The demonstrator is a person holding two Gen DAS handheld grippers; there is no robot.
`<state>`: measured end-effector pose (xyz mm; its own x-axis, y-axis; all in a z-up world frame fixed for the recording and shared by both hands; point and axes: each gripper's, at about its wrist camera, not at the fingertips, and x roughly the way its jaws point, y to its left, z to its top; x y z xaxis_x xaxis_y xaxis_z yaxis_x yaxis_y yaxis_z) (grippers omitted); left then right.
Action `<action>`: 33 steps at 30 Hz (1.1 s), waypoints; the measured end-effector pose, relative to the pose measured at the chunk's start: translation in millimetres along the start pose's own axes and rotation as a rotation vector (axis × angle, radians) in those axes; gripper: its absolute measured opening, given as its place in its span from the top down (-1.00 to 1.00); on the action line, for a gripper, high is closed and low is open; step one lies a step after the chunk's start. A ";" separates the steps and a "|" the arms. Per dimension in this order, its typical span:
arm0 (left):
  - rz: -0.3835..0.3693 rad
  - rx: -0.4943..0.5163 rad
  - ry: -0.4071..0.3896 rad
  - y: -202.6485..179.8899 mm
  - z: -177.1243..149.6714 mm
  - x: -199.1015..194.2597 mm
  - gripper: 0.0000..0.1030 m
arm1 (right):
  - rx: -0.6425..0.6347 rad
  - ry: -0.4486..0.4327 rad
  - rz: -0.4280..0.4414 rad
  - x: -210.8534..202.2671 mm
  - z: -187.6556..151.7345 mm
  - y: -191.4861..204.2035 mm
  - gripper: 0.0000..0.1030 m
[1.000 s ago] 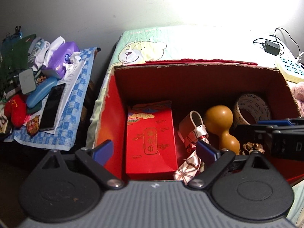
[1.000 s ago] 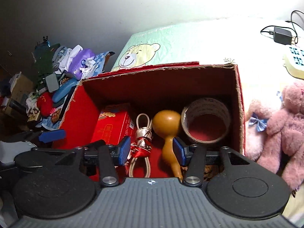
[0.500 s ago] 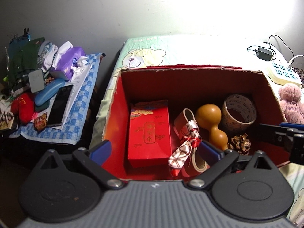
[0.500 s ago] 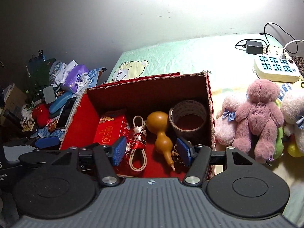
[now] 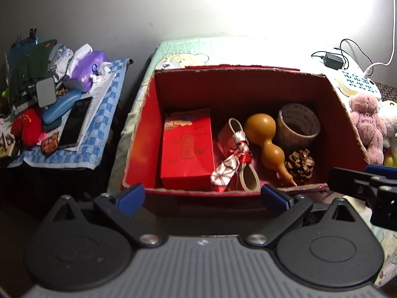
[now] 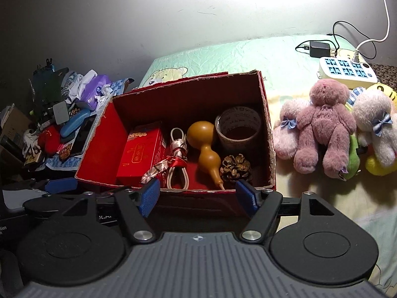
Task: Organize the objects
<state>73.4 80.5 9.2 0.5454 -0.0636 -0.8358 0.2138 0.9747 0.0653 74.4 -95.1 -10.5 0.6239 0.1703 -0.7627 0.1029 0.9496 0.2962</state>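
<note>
Both claws hang just in front of an open red cardboard box [image 5: 146, 134] on a bed, fingers spread wide and pinching nothing. On the left claw [image 5: 202, 198], the 2 blue fingertips [image 5: 131, 197] sit at the box's near wall, 1 at its left corner and 1 further right. Beside it, the right claw [image 6: 197, 195] is spread the same way, its blue pads [image 6: 150, 194] level with the near rim of the box.

Inside the box, 5 things lie side by side on the floor. At the left sits a red packet [image 5: 187, 149] with gold print. Next comes a looped white cord [image 5: 244, 171] tied with a patterned ribbon [image 5: 227, 167]. Touching or just beside it lies a tan gourd [image 5: 265, 137], its stem pointing toward the near wall. In the far right corner stands a roll of tape [image 5: 297, 124], and a pine cone [image 5: 300, 164] rests just in front of it, next to the gourd's narrow end.

Outside the box, to its right on the bedsheet, lie several plush toys, including a mauve teddy bear [image 6: 322, 121]. Behind them sits a white power strip [image 6: 347, 70]. To the left of the bed, a blue checked cloth [image 5: 74, 146] holds a cluttered pile.
</note>
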 end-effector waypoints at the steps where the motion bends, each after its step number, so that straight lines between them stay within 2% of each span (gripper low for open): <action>1: 0.011 0.005 0.004 -1.4 -2.6 0.8 -0.94 | 0.006 0.002 -0.007 0.5 -1.7 -0.8 -0.37; 5: 0.076 0.031 0.043 -5.5 -11.4 8.6 -0.94 | 0.025 0.023 -0.038 4.1 -8.2 -1.9 -0.39; 9: 0.087 0.030 0.086 -5.0 -17.2 17.6 -0.94 | 0.038 0.039 -0.055 7.0 -11.4 -2.6 -0.40; 13: 0.075 0.017 0.101 -2.9 -20.2 19.5 -0.94 | 0.028 0.040 -0.083 8.5 -10.0 -2.5 -0.49; 21: 0.087 0.009 0.149 -3.8 -14.0 23.4 -0.94 | 0.014 0.044 -0.093 1.3 -1.9 -0.7 -0.54; 25: 0.094 0.019 0.130 -1.6 -1.5 11.6 -0.94 | 0.005 0.014 -0.073 -11.3 13.7 4.6 -0.57; 33: 0.124 0.060 0.053 0.6 40.2 -11.4 -0.94 | -0.003 -0.047 -0.105 -19.3 50.4 15.7 -0.64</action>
<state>99.9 73.1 40.7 0.5277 0.0692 -0.8466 0.1967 0.9596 0.2011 103.0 -96.8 37.8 0.6454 0.0578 -0.7617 0.1671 0.9623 0.2145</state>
